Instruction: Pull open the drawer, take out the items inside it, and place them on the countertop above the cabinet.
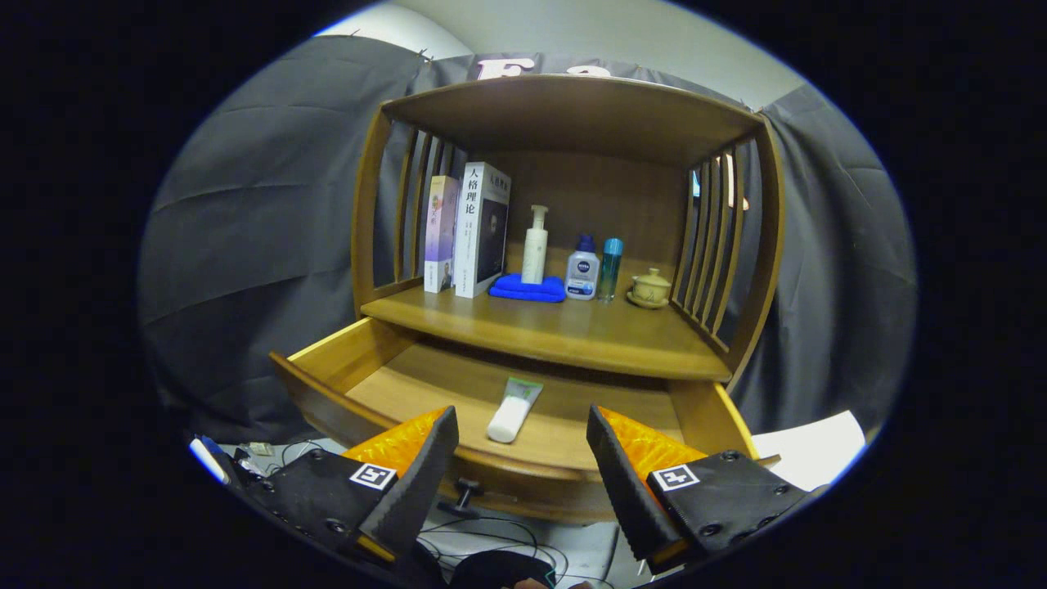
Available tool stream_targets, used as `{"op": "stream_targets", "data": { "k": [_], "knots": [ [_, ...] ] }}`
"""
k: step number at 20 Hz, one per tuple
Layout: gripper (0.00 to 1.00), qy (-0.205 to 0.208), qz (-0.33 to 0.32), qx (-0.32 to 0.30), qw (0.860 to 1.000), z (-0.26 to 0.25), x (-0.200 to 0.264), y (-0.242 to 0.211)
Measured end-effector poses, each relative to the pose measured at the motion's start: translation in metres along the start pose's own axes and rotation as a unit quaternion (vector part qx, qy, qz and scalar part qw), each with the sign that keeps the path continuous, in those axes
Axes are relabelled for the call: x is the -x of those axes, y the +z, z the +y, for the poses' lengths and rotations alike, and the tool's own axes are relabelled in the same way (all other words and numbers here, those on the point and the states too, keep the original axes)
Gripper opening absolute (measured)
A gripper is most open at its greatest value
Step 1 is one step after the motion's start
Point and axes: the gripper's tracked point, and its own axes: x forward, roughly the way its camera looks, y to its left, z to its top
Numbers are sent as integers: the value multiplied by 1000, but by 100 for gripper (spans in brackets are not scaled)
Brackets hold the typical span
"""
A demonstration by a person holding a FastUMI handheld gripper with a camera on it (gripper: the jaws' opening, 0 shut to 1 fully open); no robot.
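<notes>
Tube (514, 406) lies flat on the floor of the open drawer (343, 360), long axis front-to-back, cap end toward gripper (520, 466) | gripper spread wide, holding nothing, fingers just short of drawer front | bench (523, 331) above carries books (468, 233), bottles (582, 268), blue cloth (527, 288), lidded cup (651, 288).

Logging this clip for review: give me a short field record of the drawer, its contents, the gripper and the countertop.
drawer: pulled open
in drawer: one tube, lying flat, cap toward the gripper
gripper: open, fingers apart, holding nothing, tube just ahead between them
countertop: two books, blue cloth under a pump bottle, two small bottles, lidded cup
</notes>
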Motion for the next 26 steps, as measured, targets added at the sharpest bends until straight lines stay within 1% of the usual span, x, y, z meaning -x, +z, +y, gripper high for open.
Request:
{"op": "stream_targets", "data": {
  "k": [2,6,9,12,14,16,18,21,23,26],
  "knots": [
    [98,8,11,1,1000,3,-15,8],
    [98,38,57,-9,998,9,-50,15],
    [98,47,102,-15,994,8,-76,16],
    [98,43,142,-13,989,4,-98,10],
    [98,55,173,-7,983,10,-112,2],
    [98,75,211,5,975,18,-124,-10],
    [99,81,239,13,968,22,-135,-22],
    [98,77,285,22,955,21,-150,-39],
    [98,79,305,22,949,24,-160,-46],
    [99,90,332,43,938,30,-163,-51]
  ]
}}
